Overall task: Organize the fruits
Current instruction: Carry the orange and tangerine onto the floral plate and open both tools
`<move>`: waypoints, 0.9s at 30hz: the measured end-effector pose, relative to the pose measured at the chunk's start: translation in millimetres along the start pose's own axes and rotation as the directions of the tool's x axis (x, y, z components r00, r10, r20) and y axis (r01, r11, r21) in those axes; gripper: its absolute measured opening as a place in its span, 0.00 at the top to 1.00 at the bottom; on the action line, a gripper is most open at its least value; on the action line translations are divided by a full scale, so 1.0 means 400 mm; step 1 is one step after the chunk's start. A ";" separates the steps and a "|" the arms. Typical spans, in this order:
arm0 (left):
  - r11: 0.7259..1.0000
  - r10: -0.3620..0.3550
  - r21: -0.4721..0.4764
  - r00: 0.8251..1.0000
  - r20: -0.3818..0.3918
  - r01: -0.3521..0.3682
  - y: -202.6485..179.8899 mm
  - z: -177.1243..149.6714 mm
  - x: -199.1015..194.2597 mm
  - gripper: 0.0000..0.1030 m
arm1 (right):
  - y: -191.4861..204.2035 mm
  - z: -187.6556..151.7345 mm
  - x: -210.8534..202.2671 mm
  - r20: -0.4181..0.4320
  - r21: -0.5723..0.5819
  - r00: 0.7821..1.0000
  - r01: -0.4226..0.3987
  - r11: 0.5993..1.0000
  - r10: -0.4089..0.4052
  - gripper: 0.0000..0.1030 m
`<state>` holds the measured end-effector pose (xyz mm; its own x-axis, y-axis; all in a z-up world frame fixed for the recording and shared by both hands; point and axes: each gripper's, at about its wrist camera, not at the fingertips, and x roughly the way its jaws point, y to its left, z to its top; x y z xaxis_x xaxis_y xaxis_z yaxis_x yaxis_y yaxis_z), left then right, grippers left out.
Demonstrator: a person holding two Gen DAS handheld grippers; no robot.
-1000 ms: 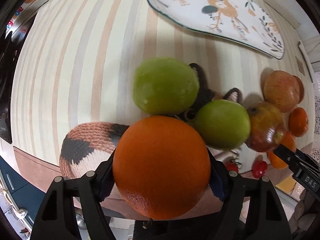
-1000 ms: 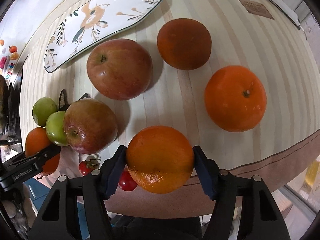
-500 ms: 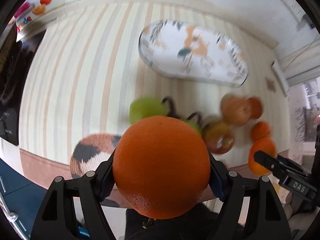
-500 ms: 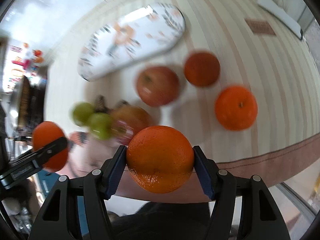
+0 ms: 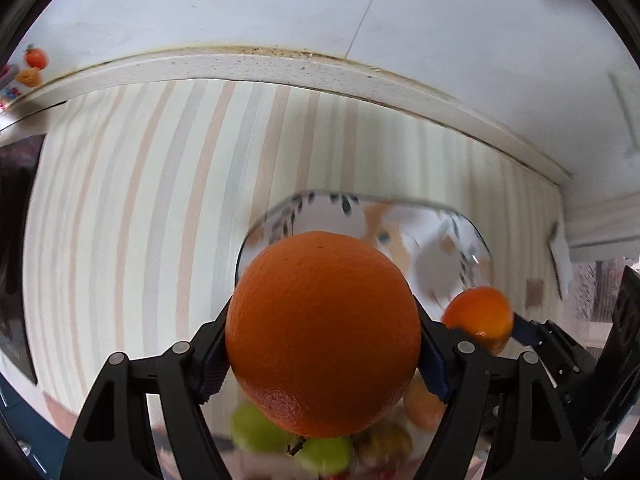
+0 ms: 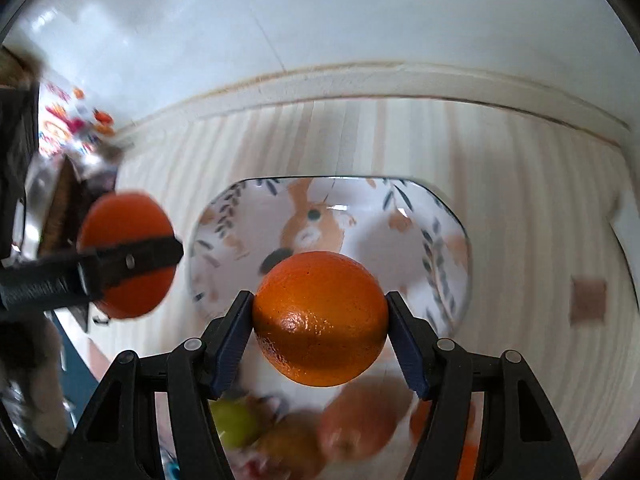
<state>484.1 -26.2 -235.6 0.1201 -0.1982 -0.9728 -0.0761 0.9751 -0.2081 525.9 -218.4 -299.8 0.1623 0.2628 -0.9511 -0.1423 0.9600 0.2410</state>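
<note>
Oranges sit in both grippers, one each, lifted above the striped table (image 5: 160, 208). At the left, the left gripper (image 5: 323, 354) is clamped on a big orange (image 5: 323, 332), its blue pads pressed against both sides of the fruit. In the right wrist view this same orange (image 6: 124, 256) shows at the left edge with a black finger across it. Below it in the left view lie two green apples (image 5: 320, 454), blurred, close together near the table's front edge. Behind the big orange, toward the wall, lies the patterned plate (image 5: 460, 232), white with leaves and an orange animal figure; nothing rests on the part that shows.

Further right, the right gripper (image 6: 320, 320) is closed on a second orange (image 6: 320, 318), held in front of the plate (image 6: 440, 216) and above the table. From the left view this orange (image 5: 478, 316) appears at the right, beside the plate's edge. Under it lie blurred fruits: a green apple (image 6: 234, 424) and a red apple (image 6: 360, 424) side by side.
</note>
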 end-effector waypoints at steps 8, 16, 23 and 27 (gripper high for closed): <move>1.000 -0.007 -0.025 0.995 -0.095 0.004 -0.030 0.102 0.152 0.27 | -0.022 0.085 0.160 -0.090 -0.038 0.996 -0.017 0.999 0.014 0.34; 0.999 0.037 -0.018 0.988 -0.148 -0.040 -0.043 0.090 0.212 0.26 | -0.012 0.113 0.193 -0.154 -0.062 0.988 -0.018 0.998 0.008 0.33; 0.998 0.020 -0.055 0.986 -0.167 -0.030 -0.028 0.077 0.230 0.25 | -0.016 0.134 0.207 -0.168 -0.045 0.986 -0.007 0.999 -0.001 0.22; 0.998 0.026 -0.044 0.989 -0.142 -0.032 -0.028 0.080 0.209 0.16 | -0.037 0.143 0.198 -0.172 -0.007 0.985 -0.007 1.000 0.006 0.12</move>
<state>526.7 -50.5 -311.2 -0.0239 -0.1850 -0.9825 -0.1237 0.9757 -0.1807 596.8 -206.3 -367.8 -0.0087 0.2480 -0.9687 -0.1503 0.9574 0.2464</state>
